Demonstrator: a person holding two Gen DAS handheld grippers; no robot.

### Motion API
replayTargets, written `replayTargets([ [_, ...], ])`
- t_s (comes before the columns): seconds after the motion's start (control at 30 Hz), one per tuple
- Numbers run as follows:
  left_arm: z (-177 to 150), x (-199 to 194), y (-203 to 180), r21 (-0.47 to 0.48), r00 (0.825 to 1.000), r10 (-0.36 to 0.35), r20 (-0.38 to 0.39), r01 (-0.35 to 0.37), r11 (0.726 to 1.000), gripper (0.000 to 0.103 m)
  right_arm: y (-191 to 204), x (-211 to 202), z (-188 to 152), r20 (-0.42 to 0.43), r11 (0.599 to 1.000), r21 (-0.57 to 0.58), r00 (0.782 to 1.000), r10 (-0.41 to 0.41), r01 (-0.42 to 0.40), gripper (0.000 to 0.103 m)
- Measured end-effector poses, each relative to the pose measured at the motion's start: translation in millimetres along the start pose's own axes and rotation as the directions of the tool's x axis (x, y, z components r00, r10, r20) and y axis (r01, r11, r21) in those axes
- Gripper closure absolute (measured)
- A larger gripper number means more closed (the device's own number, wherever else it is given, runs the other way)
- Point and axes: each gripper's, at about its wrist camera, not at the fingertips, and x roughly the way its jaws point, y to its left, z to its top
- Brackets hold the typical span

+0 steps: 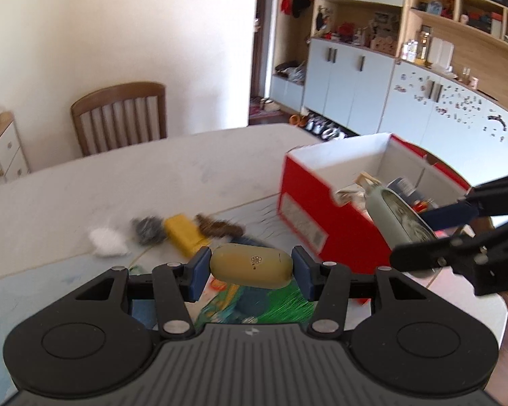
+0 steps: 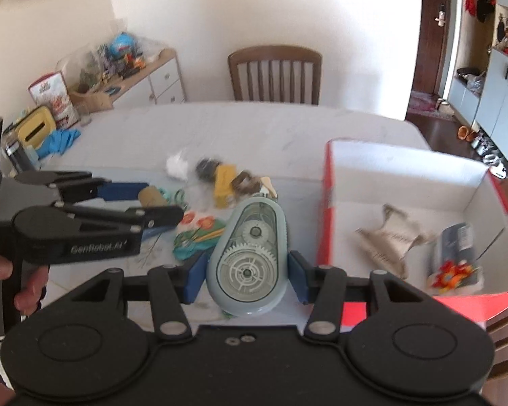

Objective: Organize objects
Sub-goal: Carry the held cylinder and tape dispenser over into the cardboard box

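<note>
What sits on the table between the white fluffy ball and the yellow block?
A dark grey fuzzy ball lies between the white fluffy ball and the yellow block, clearest in the left wrist view.
</note>
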Motion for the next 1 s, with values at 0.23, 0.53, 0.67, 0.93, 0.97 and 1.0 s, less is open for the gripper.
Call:
replayTargets([
  [0.23, 23, 16, -47, 0.059, 0.999, -0.047, 0.002, 0.047, 0.997, 0.052, -51, -12, 6, 0.018, 0.999, 0.028, 0.999, -0.034, 0.034, 0.053],
  [0.53, 43, 49, -110, 0.129, 0.997, -0.079, -0.021, 0.081, 0.988, 0.052, -117, -19, 3, 0.015, 0.995, 0.067, 0.997, -0.078, 0.077, 0.053],
  [0.67, 51, 68, -131, 0.138, 0.995, -0.086, -0.043, 0.091, 0.986, 0.052, -142, -16, 3, 0.006, 0.994, 0.074, 0.996, -0.085, 0.084, 0.053],
  [0.93, 56, 110, -166, 0.185, 0.989, -0.064, -0.134, 0.088, 0.979, 0.052, -180, 8, 6, -0.049, 0.993, 0.091, 0.996, -0.072, 0.077, 0.053],
  [0.97, 56, 115, -168, 0.188, 0.987, -0.059, -0.147, 0.087, 0.978, 0.052, -183, 13, 8, -0.057, 0.994, 0.085, 0.996, -0.07, 0.074, 0.053],
  [1.0, 56, 120, -170, 0.188, 0.986, -0.053, -0.159, 0.083, 0.979, 0.052, -186, 16, 8, -0.064, 0.994, 0.079, 0.996, -0.066, 0.071, 0.053],
])
